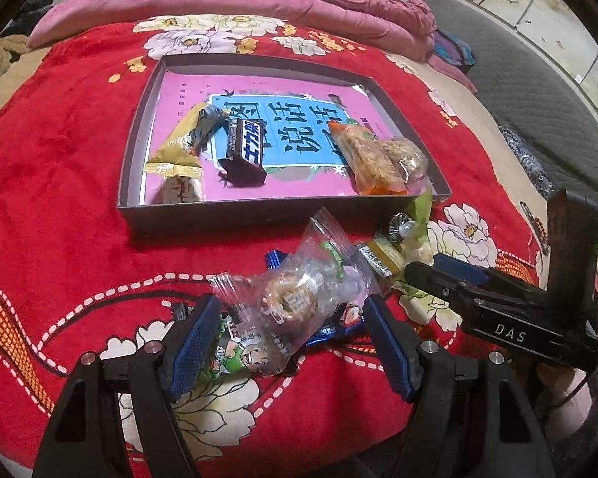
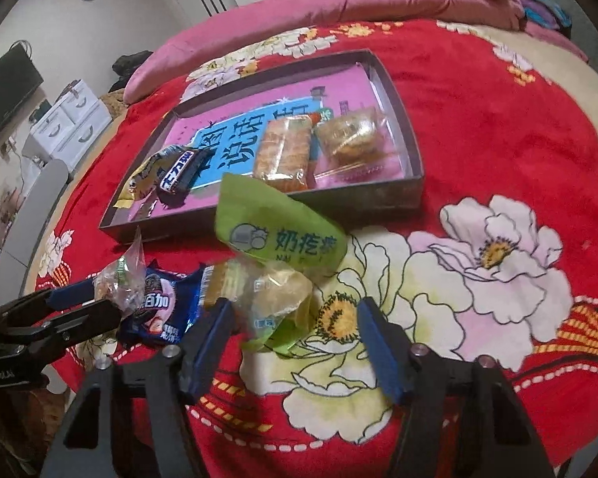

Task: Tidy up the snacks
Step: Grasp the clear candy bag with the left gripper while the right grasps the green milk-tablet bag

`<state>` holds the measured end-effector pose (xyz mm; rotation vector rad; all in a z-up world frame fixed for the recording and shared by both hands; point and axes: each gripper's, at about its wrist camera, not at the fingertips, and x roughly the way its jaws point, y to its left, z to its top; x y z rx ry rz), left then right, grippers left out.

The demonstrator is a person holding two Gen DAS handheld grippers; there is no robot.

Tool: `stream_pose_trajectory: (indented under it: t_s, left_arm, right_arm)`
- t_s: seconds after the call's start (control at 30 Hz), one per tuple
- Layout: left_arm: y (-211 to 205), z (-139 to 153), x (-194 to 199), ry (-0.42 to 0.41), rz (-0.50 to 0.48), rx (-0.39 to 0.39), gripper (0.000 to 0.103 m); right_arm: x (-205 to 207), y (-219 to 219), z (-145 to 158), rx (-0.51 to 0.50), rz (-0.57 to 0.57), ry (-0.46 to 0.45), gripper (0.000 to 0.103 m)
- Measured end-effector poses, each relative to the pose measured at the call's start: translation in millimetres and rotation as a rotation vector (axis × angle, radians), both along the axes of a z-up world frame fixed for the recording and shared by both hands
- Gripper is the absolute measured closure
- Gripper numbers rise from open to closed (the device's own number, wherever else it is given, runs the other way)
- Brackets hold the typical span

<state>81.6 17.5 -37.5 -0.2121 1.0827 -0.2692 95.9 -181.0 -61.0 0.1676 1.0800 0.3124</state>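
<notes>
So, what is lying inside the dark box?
Inside the box: a yellow packet, a dark chocolate bar, an orange packet, a clear packet. They partly cover the pink sheet beneath.

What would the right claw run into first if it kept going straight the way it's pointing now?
Most likely the green-wrapped snack lying on the red floral blanket. It sits just ahead of the right claw, between its open fingers. Depth is hard to judge, so the blanket beneath could meet a fingertip first.

Loose snack packets [image 1: 299, 298] crowd the blanket [image 1: 59, 183] before the tray's near wall [image 1: 259, 215].
</notes>
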Motion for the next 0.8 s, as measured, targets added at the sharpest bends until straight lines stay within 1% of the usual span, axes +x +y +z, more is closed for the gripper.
stream_pose_trajectory:
  t_s: [0.07,0.13,0.27,0.37,0.5,0.57,0.63,0.67,0.73,0.77,0.8]
  left_arm:
    - [1,-4,3,0.011,0.008,-0.005,0.027]
    - [2,-8,5,0.023,0.017,-0.01,0.028]
    - [4,-8,9,0.019,0.027,-0.024,0.028]
    - [7,-5,13,0.011,0.032,-0.033,0.027]
    - [8,-3,21,0.0,0.019,-0.038,0.028]
    - [6,-5,25,0.005,0.001,-0.027,0.028]
    - [5,-8,29,0.01,-0.006,-0.027,0.032]
    - [5,-10,30,0.016,-0.006,-0.031,0.036]
    - [4,-15,32,0.029,-0.004,-0.029,0.041]
    - [4,-16,33,0.031,-0.004,-0.028,0.047]
    - [4,-18,33,0.033,-0.002,-0.026,0.051]
  right_arm:
    - [4,0,-2,0.025,0.007,-0.001,0.046]
    - [7,3,-5,0.028,0.014,0.002,0.05]
    - [12,10,-9,0.024,0.036,-0.007,0.057]
    - [13,10,-7,0.043,0.048,-0.024,0.065]
    - [11,8,-6,0.052,0.054,-0.033,0.066]
    - [10,7,-6,0.06,0.051,-0.032,0.066]
    - [9,6,-4,0.061,0.049,-0.036,0.066]
    - [8,6,-4,0.06,0.05,-0.039,0.066]
    - [7,5,-2,0.055,0.051,-0.045,0.066]
    - [6,5,-1,0.056,0.051,-0.05,0.066]
    - [5,4,0,0.057,0.052,-0.051,0.066]
